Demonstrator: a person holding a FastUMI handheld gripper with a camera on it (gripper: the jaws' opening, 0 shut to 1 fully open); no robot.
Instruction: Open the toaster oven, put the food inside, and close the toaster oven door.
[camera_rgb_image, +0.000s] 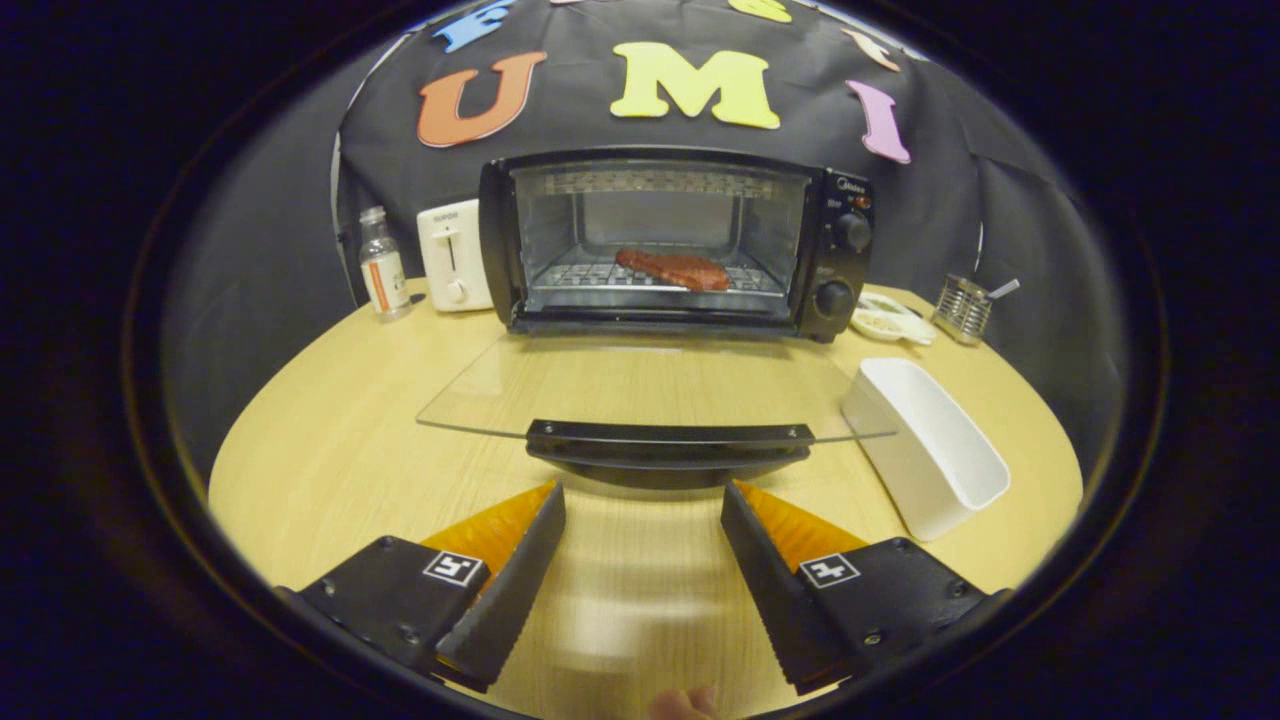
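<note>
Toaster oven (676, 240): black, standing at the far side of the round wooden counter (330, 440), its opening facing the claw. Two knobs on its right-hand panel, one above the other.

Oven door (650, 385): glass, swung fully down and lying roughly level above the counter, hinged at the oven's foot. Its black handle (668, 440) runs crosswise along the near edge, just ahead of the fingertips.

Food (673, 269): one reddish-brown slab, resembling a cut of meat, lying flat on the wire rack (600, 277) inside the oven. Long axis runs across the oven's width, from back left to front right, slightly skewed; it sits a little right of the rack's centre.

Claw (643, 505): spread wide, nothing between the fingers, holding nothing. Fingertips sit short of the door handle, one toward each end of it, not touching it as far as can be seen. Bare counter shows between them.

White tray (925, 440): deep, oblong, empty, on the counter right of the door, long axis running away from the claw.

White toaster (452, 255): left of the oven, just beside it.

Small bottle (381, 265): upright, left of the toaster.

Small dish (890, 320) and metal holder (963, 308): right of the oven, near the counter's far edge.
</note>
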